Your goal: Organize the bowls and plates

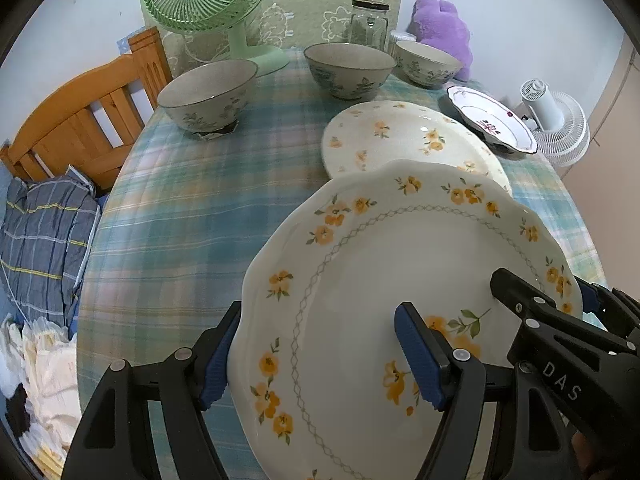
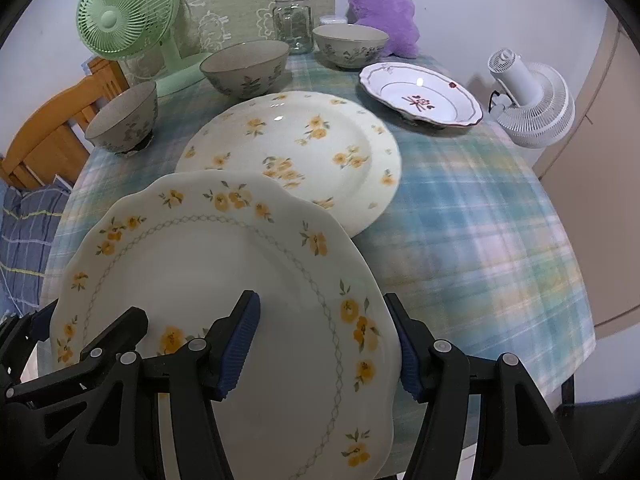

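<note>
The only readable lettering is "DAS", in pale capitals on the black body of the right tool (image 1: 516, 300), at four o'clock in the left wrist view. Nothing else carries legible text.

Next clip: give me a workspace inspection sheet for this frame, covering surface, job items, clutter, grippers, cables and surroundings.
Surface: table under a plaid tablecloth.
Job's things: scalloped yellow-flower plate lifted, its far edge over the round yellow-flower plate; red-flower plate to the right; three floral bowls at the back.
Clutter: green fan, glass jar, purple plush toy.
Grippers: left gripper and right gripper each straddle an opposite rim of the scalloped plate, gripping it.
Cables: nothing seen.
Surroundings: white fan, wooden bed frame, bedding.
</note>
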### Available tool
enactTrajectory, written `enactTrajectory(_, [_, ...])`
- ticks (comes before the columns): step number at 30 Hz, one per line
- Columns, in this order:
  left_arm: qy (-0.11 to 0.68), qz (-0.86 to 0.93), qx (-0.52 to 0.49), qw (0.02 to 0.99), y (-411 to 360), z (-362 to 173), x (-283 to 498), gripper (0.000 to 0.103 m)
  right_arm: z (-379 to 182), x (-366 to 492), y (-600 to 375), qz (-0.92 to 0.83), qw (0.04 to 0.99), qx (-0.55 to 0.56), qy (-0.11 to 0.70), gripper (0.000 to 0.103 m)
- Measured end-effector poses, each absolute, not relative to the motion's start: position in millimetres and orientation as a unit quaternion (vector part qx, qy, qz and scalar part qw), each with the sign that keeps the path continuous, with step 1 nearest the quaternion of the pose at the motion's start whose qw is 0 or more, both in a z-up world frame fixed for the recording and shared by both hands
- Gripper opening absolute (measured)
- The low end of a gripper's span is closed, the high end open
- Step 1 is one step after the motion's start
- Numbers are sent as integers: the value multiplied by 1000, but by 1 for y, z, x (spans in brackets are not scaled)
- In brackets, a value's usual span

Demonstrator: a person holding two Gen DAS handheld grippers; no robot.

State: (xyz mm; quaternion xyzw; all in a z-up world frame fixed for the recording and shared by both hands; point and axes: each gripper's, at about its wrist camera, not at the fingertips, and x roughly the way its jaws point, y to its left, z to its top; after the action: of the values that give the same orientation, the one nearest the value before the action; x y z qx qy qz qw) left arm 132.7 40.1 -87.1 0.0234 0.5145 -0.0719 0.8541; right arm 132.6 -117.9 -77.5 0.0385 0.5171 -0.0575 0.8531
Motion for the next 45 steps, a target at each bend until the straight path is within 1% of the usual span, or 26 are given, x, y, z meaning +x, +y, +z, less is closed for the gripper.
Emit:
enactTrajectory(15, [512,-77,27,855,-50,-85,135,75,-75,136,-208,-57,854,39,516,66])
enactTrajectory(30, [522,-89,35,848,-136,-98,140,75,-85,140,-298,-73,849,44,522,66])
enactTrajectory(38, [536,-83,42,839,-171,-110,149,75,-93,145,-332,-76,846,46,525,66])
enactTrajectory(45, [545,-73,39,834,-186,-124,159,74,-111,151,-355,-80,837,60,538,66])
